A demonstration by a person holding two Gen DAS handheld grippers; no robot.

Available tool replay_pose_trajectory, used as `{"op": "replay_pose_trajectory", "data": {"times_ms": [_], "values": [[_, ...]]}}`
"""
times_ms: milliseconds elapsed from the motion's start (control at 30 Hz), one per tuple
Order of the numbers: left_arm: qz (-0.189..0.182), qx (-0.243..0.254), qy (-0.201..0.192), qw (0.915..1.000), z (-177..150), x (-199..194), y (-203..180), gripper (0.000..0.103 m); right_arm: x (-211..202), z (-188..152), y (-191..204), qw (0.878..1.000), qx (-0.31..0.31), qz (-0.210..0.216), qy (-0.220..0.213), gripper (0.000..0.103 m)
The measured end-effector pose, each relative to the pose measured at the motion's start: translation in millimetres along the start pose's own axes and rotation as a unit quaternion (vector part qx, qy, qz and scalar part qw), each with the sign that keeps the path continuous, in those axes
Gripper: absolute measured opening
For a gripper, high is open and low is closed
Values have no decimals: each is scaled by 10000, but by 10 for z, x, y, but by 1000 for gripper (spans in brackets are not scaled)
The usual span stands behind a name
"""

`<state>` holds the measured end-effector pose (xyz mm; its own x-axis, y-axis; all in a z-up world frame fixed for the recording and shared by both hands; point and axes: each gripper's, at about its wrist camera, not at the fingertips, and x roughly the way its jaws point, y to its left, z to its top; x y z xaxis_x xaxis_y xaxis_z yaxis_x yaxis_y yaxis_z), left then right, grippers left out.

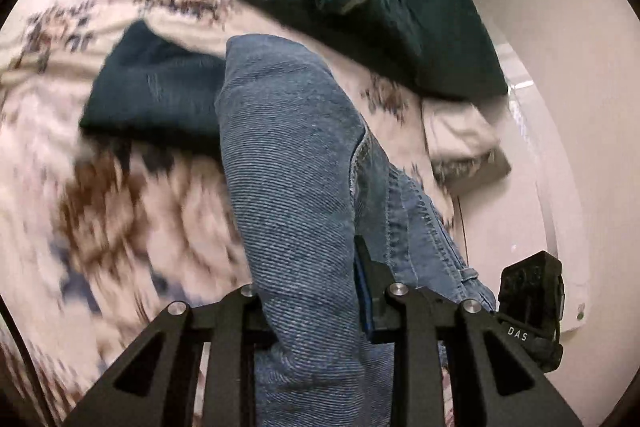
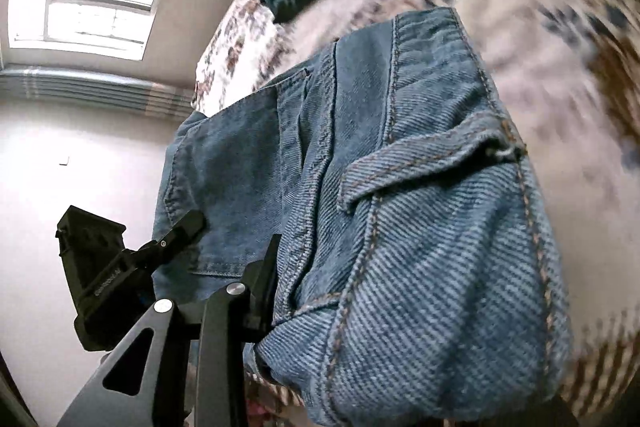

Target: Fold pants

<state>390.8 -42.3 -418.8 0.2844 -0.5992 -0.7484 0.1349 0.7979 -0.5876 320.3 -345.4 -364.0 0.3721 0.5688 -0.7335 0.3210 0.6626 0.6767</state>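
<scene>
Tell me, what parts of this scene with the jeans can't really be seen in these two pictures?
- Left gripper fingertips: left wrist view, buried in the blue jeans.
- Right gripper's right finger: right wrist view, covered by the denim.
- Legs of the jeans: cut off by both frames.
- Floral bedspread pattern: motion-blurred in both views.
- Dark green clothes: crumpled, so their type is unclear.

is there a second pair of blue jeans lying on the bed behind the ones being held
No: behind the held blue jeans, only dark teal garments lie on the floral bedspread.
</scene>
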Motion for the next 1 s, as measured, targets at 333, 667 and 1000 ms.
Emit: {"op": "replay_pose_trajectory", "data": {"times_ms": [333, 667, 1000], "values": [[21, 155, -353, 9993, 1608, 269, 804, 24, 1446, 1414, 764, 9990, -249, 157, -347, 36], [632, -187, 223, 9976, 2042, 975, 2172, 26, 2958, 1655, 551, 9998, -113, -149, 96, 37], [1351, -470, 160, 9896, 1711, 709, 2387, 68, 2615, 1604, 350, 9979, -80, -605, 228, 63]]}}
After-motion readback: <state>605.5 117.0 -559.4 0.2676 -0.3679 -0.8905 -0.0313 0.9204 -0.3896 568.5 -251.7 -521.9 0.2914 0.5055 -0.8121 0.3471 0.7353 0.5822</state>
